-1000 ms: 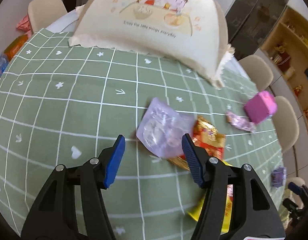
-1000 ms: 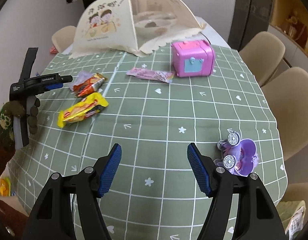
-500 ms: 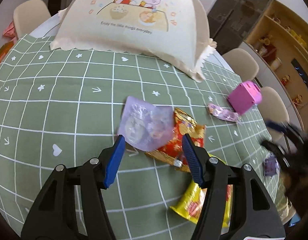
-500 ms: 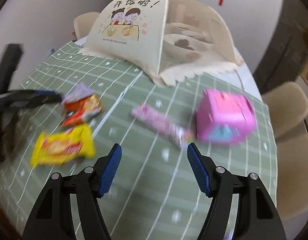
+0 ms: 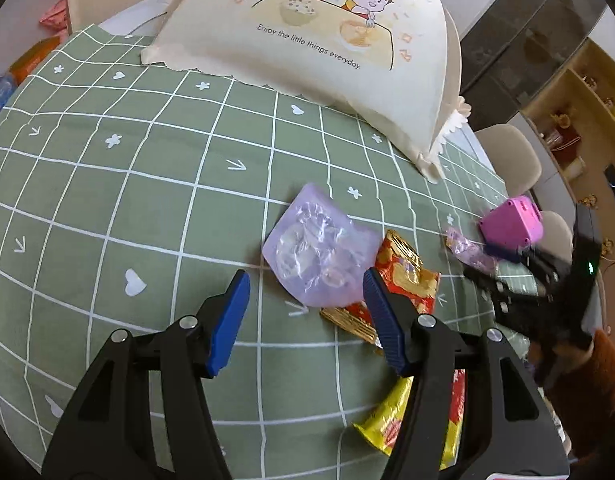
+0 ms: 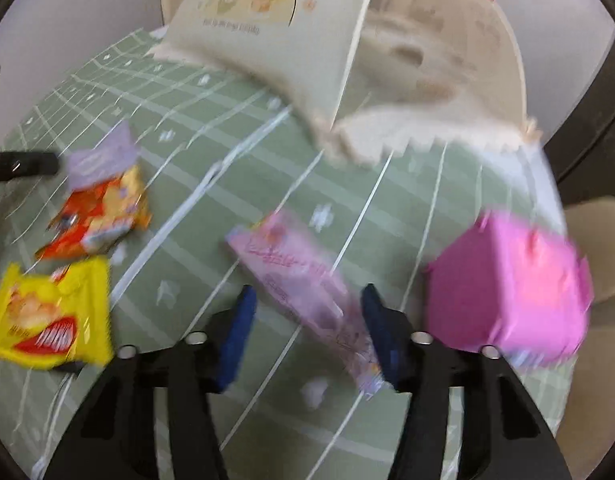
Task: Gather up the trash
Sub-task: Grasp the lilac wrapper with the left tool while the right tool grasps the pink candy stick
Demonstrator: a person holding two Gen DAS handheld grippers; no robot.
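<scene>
Right tongs (image 6: 307,316) gape astride the pink wrapper (image 6: 303,292); nothing gripped.

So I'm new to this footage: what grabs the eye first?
The cream food cover with its cartoon children fills the far side of the green checked tablecloth. Nearer, a lilac packet overlaps a red-gold wrapper just ahead of the open left hand-held gripper. A pink toy box glows at right.

Both views bright, soft even daylight, shadows faint. Left wrist view sharp; slight glare on the clear purple wrapper (image 5: 321,254); right claw (image 5: 519,280) at frame edge smeared. Right wrist view heavy motion blur throughout, pink box (image 6: 507,292) & grid lines streaked. Strong fisheye bend, dark vignette at corners.
</scene>
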